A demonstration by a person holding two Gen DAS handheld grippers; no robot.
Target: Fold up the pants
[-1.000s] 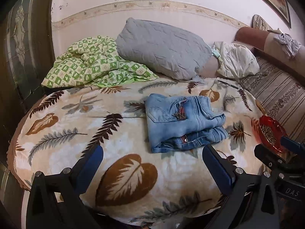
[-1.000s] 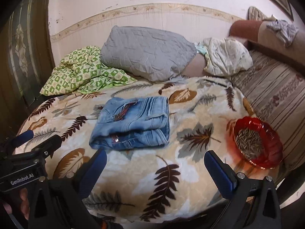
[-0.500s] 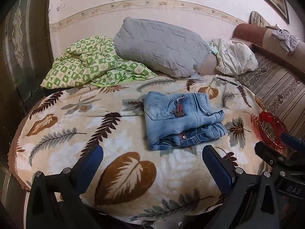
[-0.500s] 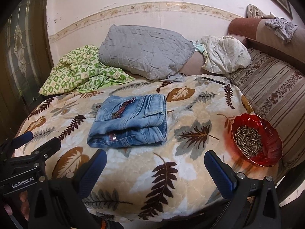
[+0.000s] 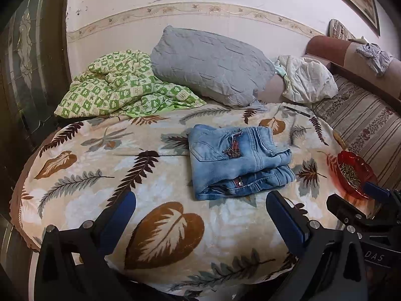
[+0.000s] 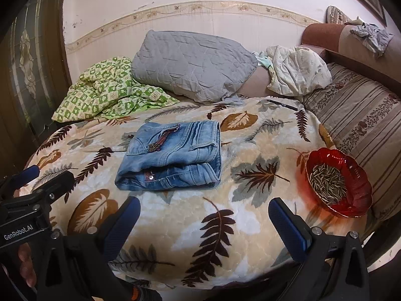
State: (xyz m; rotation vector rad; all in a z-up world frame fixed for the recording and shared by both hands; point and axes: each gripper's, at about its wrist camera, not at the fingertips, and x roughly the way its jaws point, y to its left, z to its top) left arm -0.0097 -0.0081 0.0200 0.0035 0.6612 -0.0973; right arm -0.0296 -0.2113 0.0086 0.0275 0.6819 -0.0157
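Observation:
The light blue denim pants (image 5: 238, 159) lie folded into a compact stack on the leaf-patterned blanket (image 5: 105, 175); they also show in the right wrist view (image 6: 173, 158). My left gripper (image 5: 200, 215) is open and empty, held back from the pants near the blanket's front edge. My right gripper (image 6: 203, 220) is open and empty, also short of the pants. The right gripper's body shows at the right of the left wrist view (image 5: 363, 210). The left gripper's body shows at the left of the right wrist view (image 6: 32, 195).
A red glass bowl of seeds (image 6: 338, 181) sits on the blanket's right side. A grey pillow (image 6: 193, 62), a green checked blanket (image 6: 107, 92) and a white bundle (image 6: 298, 72) lie at the back. A pen (image 6: 282, 104) lies near them. A striped sofa (image 6: 361, 115) is at right.
Both grippers have drawn back and risen slightly from the bed, so the folded pants appear a little farther away. The pants have not moved.

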